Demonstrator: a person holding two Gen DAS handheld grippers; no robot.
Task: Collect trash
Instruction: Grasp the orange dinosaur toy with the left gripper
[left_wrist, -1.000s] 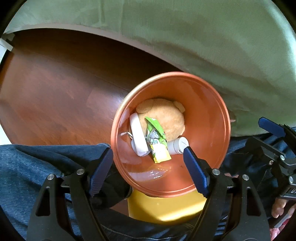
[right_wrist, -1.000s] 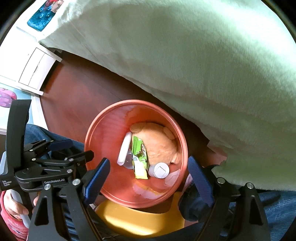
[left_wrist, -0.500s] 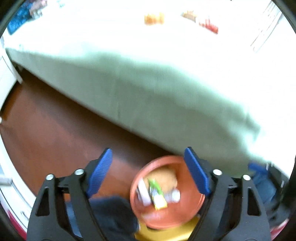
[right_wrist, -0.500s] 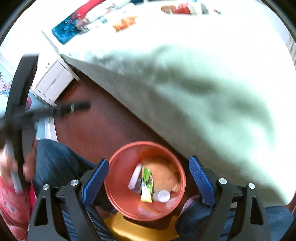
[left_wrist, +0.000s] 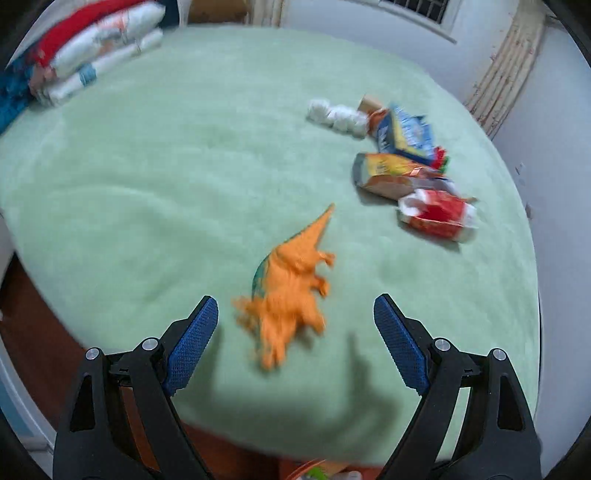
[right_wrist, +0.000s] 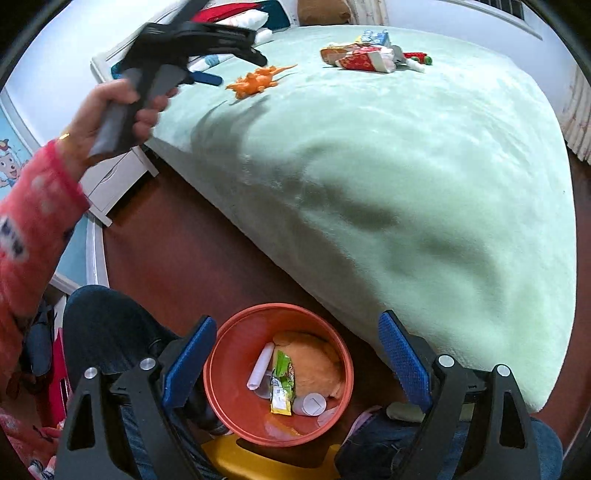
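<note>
Risk of grabbing orange toy dinosaur (left_wrist: 291, 291) near bed's (left_wrist: 147, 184) front edge, not far-corner wrappers (left_wrist: 436, 216); left tool (left_wrist: 295, 345), right tool (right_wrist: 297, 363) wide open, empty.

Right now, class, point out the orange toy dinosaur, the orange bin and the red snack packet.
orange toy dinosaur (left_wrist: 291, 288): left wrist view, on its body.
orange bin (right_wrist: 221, 354): right wrist view, on its inner left wall.
red snack packet (left_wrist: 441, 214): left wrist view, on its red middle.
</note>
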